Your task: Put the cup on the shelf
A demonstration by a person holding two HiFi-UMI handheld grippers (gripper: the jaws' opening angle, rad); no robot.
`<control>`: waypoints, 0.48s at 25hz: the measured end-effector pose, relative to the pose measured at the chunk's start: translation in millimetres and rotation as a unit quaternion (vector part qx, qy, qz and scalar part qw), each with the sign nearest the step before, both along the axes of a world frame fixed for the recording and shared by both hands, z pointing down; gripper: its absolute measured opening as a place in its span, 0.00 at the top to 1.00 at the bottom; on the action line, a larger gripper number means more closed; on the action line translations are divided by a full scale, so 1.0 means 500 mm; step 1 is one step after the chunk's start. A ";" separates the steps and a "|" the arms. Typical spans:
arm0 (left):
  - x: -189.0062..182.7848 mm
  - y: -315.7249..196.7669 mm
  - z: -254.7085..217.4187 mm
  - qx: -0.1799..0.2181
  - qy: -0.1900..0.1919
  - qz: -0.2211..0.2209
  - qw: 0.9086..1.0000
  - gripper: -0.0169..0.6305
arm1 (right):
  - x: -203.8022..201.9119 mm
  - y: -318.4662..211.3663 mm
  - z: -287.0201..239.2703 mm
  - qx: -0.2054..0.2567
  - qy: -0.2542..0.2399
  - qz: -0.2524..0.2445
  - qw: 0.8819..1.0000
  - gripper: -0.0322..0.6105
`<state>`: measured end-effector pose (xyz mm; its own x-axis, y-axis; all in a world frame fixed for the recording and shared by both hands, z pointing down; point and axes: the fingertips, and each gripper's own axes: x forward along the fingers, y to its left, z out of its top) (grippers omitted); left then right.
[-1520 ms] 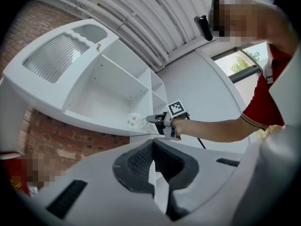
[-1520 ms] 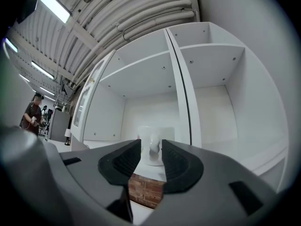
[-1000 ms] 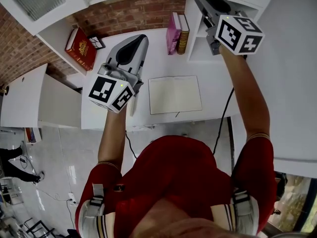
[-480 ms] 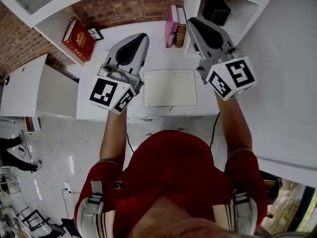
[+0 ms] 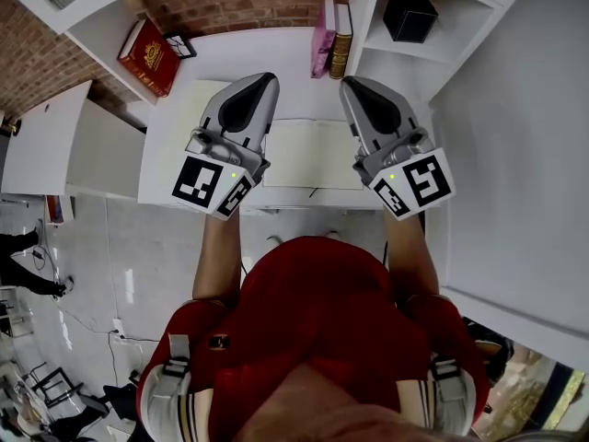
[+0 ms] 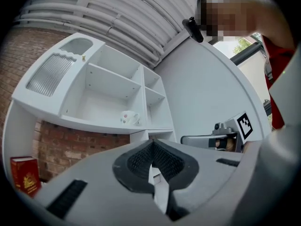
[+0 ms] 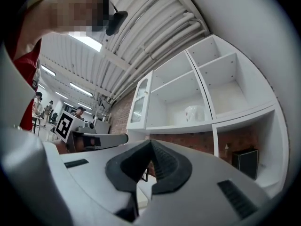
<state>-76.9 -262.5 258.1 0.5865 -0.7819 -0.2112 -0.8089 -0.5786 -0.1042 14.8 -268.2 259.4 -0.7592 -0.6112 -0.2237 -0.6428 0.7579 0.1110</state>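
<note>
A white cup [image 6: 129, 118] with small coloured spots stands on a middle shelf of the white wall unit [image 6: 108, 126]; the right gripper view shows the same cup [image 7: 194, 113] in that compartment. No gripper touches it. My left gripper [image 5: 261, 81] is shut and empty over the desk, its jaws meeting in the left gripper view [image 6: 151, 149]. Beside it, my right gripper [image 5: 351, 85] is level with it, also shut with nothing between its jaws [image 7: 150, 149]. The head view does not show the cup.
An open notebook [image 5: 313, 155] lies on the white desk [image 5: 175, 145] under both grippers. Pink and brown books [image 5: 329, 40] stand at the back, a red book [image 5: 145, 58] at the left. A black box [image 5: 409, 15] fills a lower shelf compartment.
My right gripper has pulled back from the shelf at the upper right and come down beside the left one over the desk, its jaws closing on nothing. The left gripper has barely moved.
</note>
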 end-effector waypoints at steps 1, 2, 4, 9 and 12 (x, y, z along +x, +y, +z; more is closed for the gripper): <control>0.004 0.002 0.004 -0.001 -0.003 0.001 1.000 0.96 | -0.002 0.005 0.003 0.003 0.003 -0.003 1.000 0.95; 0.008 0.005 0.007 -0.001 -0.005 0.003 1.000 0.96 | -0.003 0.008 0.006 0.004 0.004 -0.005 1.000 0.95; 0.016 0.010 0.009 0.001 -0.007 0.006 1.000 0.96 | 0.000 0.012 0.009 0.004 0.002 -0.007 1.000 0.95; 0.021 0.017 0.012 0.000 -0.004 0.007 1.000 0.96 | 0.007 0.015 0.014 0.002 -0.004 -0.005 1.000 0.95; 0.021 0.017 0.016 -0.003 -0.004 0.005 1.000 0.96 | 0.007 0.015 0.018 0.001 -0.001 -0.006 1.000 0.95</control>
